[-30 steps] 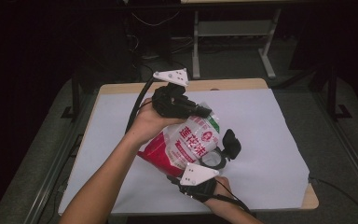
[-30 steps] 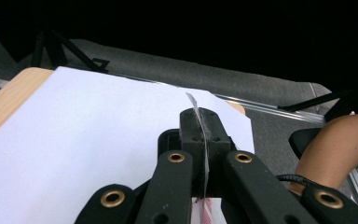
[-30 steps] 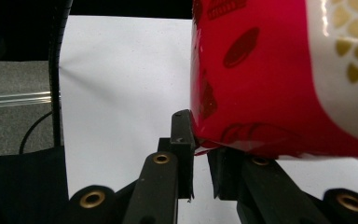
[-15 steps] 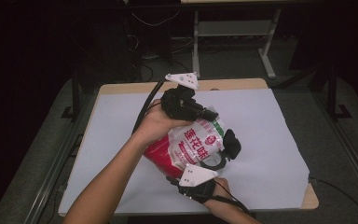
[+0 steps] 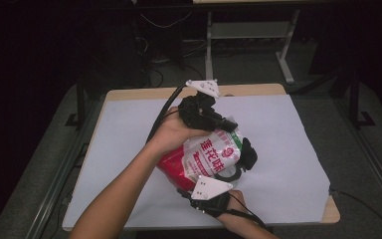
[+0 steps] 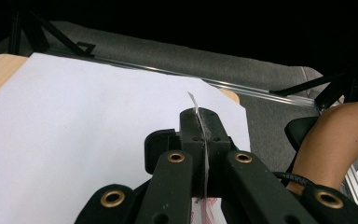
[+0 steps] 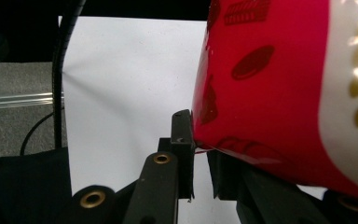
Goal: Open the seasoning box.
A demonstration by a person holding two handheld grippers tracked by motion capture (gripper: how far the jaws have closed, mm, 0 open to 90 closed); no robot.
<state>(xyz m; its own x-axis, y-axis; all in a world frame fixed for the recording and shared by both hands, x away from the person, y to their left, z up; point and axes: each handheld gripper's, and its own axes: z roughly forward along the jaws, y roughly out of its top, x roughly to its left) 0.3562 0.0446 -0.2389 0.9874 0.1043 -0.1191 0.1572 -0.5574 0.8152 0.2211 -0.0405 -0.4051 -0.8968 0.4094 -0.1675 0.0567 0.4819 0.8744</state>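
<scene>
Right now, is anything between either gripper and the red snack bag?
Nothing visible: the left gripper is clamped on a thin edge of the bag, and the right gripper pinches its red bottom seam.

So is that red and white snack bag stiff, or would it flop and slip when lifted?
Probably floppy: the bag bulges between two pinched edges. Its glossy film looks slippery, so the left gripper clamps the thin top seam. It seems light, since the right gripper grips only a bottom edge.

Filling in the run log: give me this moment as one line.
left claw: shut on snack bag top edge | right claw: shut on its bottom seam | bag held above white sheet
</scene>
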